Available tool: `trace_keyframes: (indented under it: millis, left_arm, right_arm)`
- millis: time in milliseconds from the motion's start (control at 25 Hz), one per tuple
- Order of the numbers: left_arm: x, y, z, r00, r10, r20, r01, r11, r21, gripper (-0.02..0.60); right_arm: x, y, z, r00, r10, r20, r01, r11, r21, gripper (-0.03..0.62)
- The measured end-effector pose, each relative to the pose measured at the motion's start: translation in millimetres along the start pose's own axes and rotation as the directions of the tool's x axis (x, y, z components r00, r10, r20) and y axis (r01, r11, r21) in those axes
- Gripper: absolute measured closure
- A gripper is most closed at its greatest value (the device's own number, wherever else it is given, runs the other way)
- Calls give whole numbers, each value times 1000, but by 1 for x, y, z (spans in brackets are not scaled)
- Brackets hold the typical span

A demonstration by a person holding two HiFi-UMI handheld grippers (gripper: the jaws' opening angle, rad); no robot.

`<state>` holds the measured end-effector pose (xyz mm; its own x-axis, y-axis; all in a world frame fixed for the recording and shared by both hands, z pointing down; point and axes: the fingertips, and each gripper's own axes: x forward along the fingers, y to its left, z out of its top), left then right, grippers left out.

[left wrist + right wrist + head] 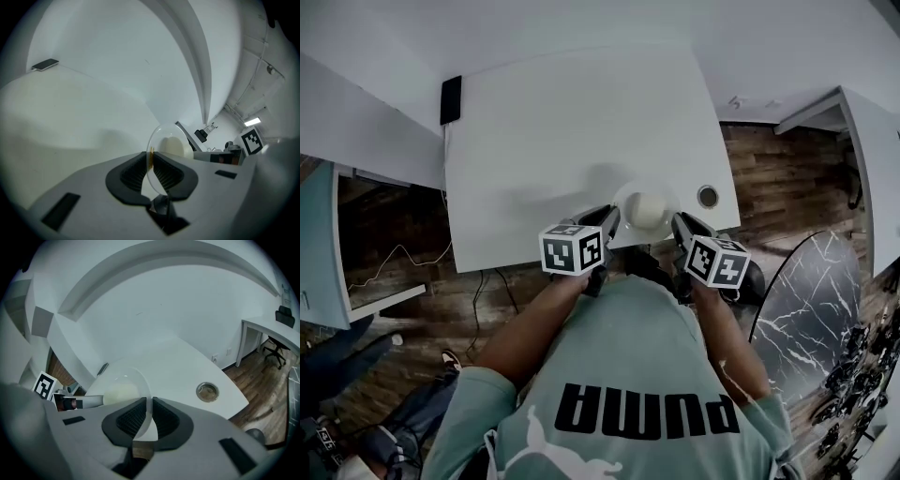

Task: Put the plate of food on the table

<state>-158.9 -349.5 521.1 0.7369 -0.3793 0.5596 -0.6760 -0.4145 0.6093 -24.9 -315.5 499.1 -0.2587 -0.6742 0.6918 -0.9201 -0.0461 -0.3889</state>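
plate (630, 198): at the near edge of your table (562, 122); food (647, 210) on it
left gripper (609, 221): on its left rim; right gripper (679, 223): on its right rim

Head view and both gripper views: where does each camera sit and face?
Head view: on the person's head, facing steeply down at the white table; forearms, shirt, left tongs, right tongs show.
Left gripper view: on the left tongs, facing along them over the glass plate; its jaws show.
Right gripper view: on the right tongs, facing over the plate and table grommet; its jaws show.
Both gripper views share the clamped plate rim.
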Motion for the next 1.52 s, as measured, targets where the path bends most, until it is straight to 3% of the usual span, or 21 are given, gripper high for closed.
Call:
trace_keyframes:
  millis: [320,880,1520]
  left_arm:
    - [-9,-21,-8,995,-88,-48,91,994,64,529]
    - [14,-86,-48,963,-206,-175,230,965,129,531]
    - [48,-195,-126,922,-227,-314,306,924,228,531]
  right_arm:
    - [-36,4,-14,995,-80,58,77,995,59,543]
    - [-104,-41,-53,972,-204,112,178,962,205,545]
    - [-200,-128,-118,941,-287,181,198,898,394,545]
